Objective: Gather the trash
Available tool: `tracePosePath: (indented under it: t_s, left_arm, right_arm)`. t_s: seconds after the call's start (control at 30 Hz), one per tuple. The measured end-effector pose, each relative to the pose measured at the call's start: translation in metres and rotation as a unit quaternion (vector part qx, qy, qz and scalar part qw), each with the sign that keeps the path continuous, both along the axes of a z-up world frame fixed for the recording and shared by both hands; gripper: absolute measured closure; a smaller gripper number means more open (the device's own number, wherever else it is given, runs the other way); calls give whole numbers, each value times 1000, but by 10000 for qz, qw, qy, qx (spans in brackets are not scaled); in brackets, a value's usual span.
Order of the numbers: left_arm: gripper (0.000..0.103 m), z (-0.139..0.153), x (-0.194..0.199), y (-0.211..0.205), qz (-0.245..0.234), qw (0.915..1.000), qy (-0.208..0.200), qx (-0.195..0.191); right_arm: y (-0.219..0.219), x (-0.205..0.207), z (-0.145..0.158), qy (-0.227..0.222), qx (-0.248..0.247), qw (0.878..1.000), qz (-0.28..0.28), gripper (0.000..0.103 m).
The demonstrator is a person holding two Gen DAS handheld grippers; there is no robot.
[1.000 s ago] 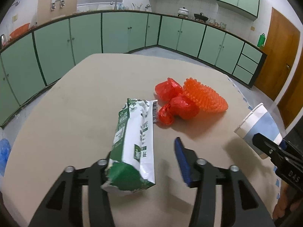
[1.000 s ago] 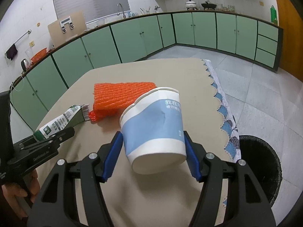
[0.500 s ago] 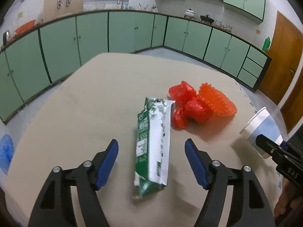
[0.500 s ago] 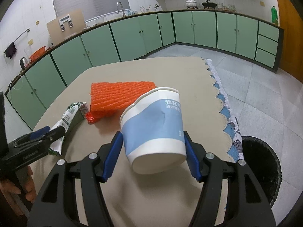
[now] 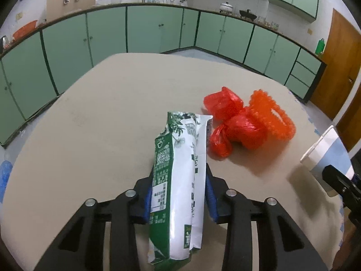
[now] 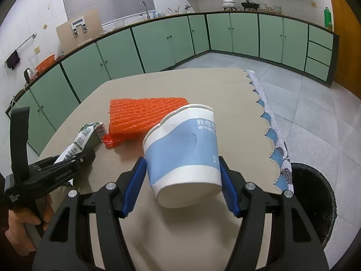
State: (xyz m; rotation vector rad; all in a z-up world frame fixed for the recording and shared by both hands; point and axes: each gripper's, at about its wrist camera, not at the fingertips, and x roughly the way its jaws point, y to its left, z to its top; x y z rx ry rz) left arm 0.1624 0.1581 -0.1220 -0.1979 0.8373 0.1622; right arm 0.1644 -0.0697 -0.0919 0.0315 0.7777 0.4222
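Both claws are clamped on trash above the table (image 5: 101, 124): the right gripper (image 6: 182, 180) squeezes a tilted paper cup (image 6: 182, 153), the left gripper (image 5: 178, 194) a green-and-white carton (image 5: 178, 180). Beyond lie orange netting (image 5: 270, 117) and touching red bags (image 5: 230, 122).

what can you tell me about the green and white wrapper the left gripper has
The wrapper is a long, crinkled, glossy plastic pack, green on one side and white on the other, with leaf art, QR codes and small print. The left gripper is shut on its lower half, blue pads pressing both sides. Its far end points toward the red bag.
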Motion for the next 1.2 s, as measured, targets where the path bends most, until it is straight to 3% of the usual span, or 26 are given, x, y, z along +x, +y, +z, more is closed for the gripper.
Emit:
tracePosePath:
  t_s: [0.27, 0.47, 0.63, 0.7, 1.2]
  left_arm:
    - [68, 26, -24, -1, 167, 9987, -459, 143]
    - [68, 52, -32, -20, -23, 9969, -771, 169]
    - [68, 66, -34, -52, -357, 9943, -994, 151]
    - [77, 69, -28, -69, -527, 9931, -1037, 134]
    - [78, 71, -4, -190, -1801, 9768, -1138, -195]
  right_arm:
    - [-8, -10, 19, -336, 132, 9993, -49, 42]
    - [-21, -17, 33, -513, 196, 9984, -141, 42]
    - [-42, -25, 41, -619, 205, 9974, -301, 42]
    - [-52, -28, 45, -659, 196, 9968, -395, 42]
    - [-177, -55, 43, -766, 33, 9847, -1563, 42]
